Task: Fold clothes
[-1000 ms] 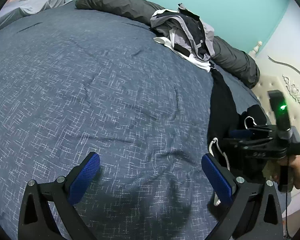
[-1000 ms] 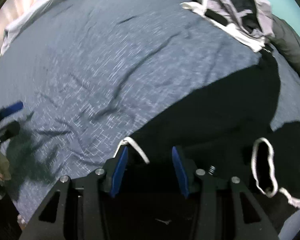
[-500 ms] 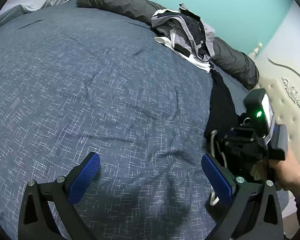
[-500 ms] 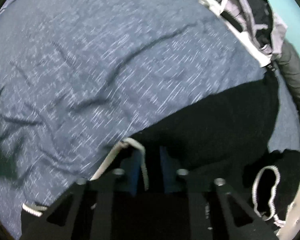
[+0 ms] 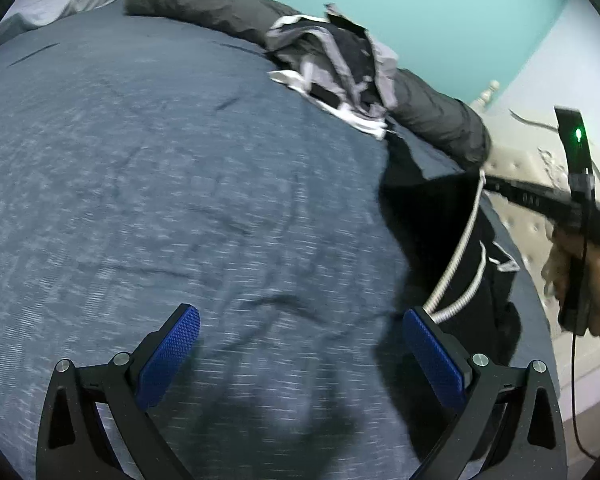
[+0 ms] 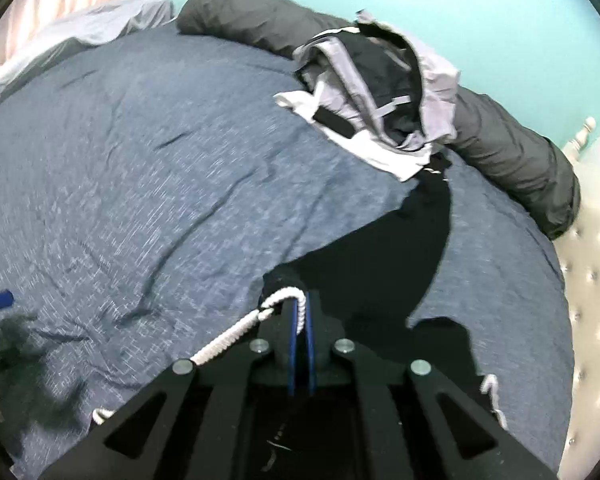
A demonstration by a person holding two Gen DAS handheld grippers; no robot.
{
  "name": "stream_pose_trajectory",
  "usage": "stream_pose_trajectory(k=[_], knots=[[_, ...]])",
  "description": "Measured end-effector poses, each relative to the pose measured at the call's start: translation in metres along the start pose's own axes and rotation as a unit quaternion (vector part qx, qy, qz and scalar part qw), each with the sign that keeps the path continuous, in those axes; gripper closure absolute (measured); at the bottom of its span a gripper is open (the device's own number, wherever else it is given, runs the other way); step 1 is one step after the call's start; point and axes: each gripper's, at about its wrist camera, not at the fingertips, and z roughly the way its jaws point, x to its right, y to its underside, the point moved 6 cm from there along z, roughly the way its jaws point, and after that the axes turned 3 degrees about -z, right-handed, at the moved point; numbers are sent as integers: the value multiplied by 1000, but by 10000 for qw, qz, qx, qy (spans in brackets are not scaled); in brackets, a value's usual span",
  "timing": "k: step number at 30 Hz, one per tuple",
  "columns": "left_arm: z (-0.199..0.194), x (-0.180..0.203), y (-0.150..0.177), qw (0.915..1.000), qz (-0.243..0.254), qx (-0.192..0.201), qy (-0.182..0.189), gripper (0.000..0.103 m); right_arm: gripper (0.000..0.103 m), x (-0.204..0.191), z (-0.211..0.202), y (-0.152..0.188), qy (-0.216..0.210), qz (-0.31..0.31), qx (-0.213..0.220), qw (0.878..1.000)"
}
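Note:
A black garment (image 6: 384,256) with a white drawstring (image 6: 236,332) lies along the right side of the blue bed cover (image 6: 160,168). My right gripper (image 6: 300,308) is shut on the garment's edge at the drawstring and holds it lifted off the bed. The left wrist view shows the black garment (image 5: 424,232) hanging from the right gripper (image 5: 488,182), its drawstring (image 5: 464,240) dangling, with a hand (image 5: 596,280) on the handle. My left gripper (image 5: 300,340) hovers open over bare blue cover, left of the garment, with nothing between its fingers.
A heap of grey, black and white clothes (image 6: 380,92) sits at the far side of the bed against a dark grey rolled duvet (image 6: 512,160). A cream tufted headboard (image 6: 592,300) borders the right. Teal wall (image 5: 420,8) behind. Pale pillow (image 6: 84,36) at far left.
The right gripper went from open to shut on the black garment's edge, then lifted it up off the bed. The left gripper stayed open in place.

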Motion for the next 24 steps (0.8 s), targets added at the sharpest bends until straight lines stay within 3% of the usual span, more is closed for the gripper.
stream_pose_trajectory(k=[13, 24], knots=[[32, 81, 11, 9935, 174, -604, 953, 0, 100, 47, -46, 11, -45, 533, 203, 9984], [50, 103, 23, 9938, 534, -783, 585, 0, 100, 54, -66, 9, -149, 684, 339, 9970]])
